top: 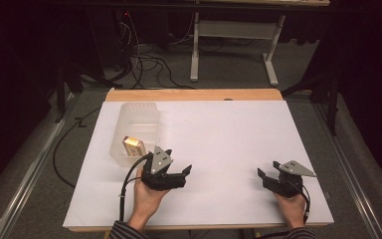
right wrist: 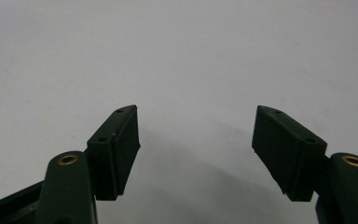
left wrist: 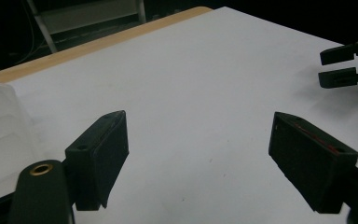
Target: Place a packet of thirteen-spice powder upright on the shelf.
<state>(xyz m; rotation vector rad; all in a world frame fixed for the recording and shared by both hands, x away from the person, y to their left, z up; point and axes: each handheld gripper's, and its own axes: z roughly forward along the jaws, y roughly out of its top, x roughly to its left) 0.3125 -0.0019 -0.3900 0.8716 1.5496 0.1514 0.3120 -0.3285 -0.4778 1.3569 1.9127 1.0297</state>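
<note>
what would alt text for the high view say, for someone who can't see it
Seen from above, a person's hands rest on a white table, each holding black tongs with open, empty jaws: the left tongs and the right tongs point toward each other. Just beyond the left hand, a clear plastic bin holds a small yellowish box.

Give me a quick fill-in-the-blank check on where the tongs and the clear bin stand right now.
1. The small yellowish box lies inside the clear plastic ____.
2. Both the left tongs and the right tongs have their jaws ____, with nothing between them.
3. The clear bin stands on the white sheet nearer the ____ tongs.

Missing words: bin; open; left
</note>
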